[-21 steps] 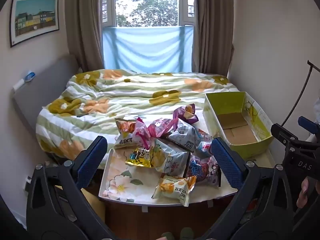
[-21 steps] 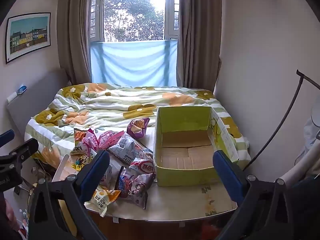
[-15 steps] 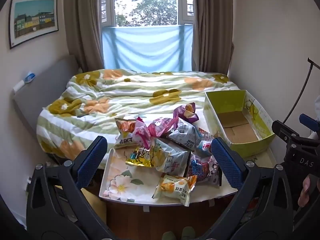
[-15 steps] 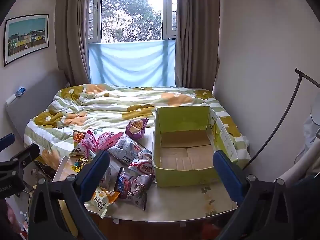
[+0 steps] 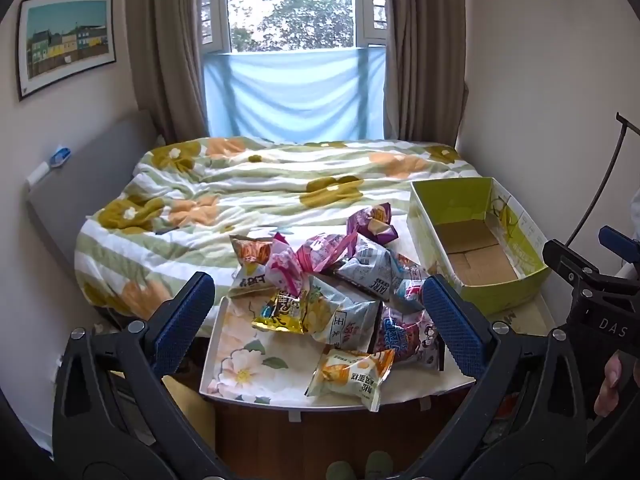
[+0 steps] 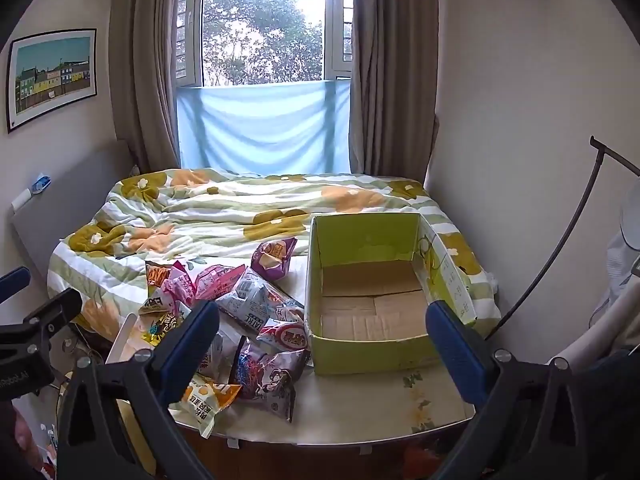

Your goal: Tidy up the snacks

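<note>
A heap of crinkled foil snack packets [image 5: 336, 292] crowds our floral-topped table [image 5: 240, 364], one orange-and-white pack [image 5: 352, 376] near its front edge. Beside it the green cardboard box [image 6: 360, 348] stands open. We hold the left gripper [image 5: 316, 320] and right gripper [image 6: 320, 340] wide, gripping nothing.
</note>
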### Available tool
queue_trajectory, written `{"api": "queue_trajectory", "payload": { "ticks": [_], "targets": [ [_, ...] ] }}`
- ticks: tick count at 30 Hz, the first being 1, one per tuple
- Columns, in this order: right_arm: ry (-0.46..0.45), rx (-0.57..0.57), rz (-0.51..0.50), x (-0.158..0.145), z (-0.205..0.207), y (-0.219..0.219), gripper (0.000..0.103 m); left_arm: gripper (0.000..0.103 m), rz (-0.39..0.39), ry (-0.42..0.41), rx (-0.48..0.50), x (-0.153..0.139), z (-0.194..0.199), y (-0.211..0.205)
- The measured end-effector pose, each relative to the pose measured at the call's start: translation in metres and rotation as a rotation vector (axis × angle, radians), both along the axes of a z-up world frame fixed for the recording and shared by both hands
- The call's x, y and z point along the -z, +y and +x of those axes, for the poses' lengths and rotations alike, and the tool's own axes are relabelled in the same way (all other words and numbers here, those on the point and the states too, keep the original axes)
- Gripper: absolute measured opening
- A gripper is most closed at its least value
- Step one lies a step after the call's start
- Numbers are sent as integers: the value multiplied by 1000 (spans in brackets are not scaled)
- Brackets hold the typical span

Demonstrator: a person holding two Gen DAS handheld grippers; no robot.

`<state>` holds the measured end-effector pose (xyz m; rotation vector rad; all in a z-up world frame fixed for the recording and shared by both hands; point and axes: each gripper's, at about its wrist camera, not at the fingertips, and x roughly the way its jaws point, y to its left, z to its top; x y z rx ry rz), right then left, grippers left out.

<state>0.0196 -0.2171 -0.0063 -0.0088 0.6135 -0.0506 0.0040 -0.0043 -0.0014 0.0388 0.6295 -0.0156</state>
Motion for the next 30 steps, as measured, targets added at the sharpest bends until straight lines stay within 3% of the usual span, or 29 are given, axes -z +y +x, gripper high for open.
{"api": "queue_trajectory", "payload": {
  "ticks": [30],
  "targets": [
    [3, -1, -3, 3, 2, 3, 103, 102, -5, -1, 4, 0, 0, -1]
  ]
}}
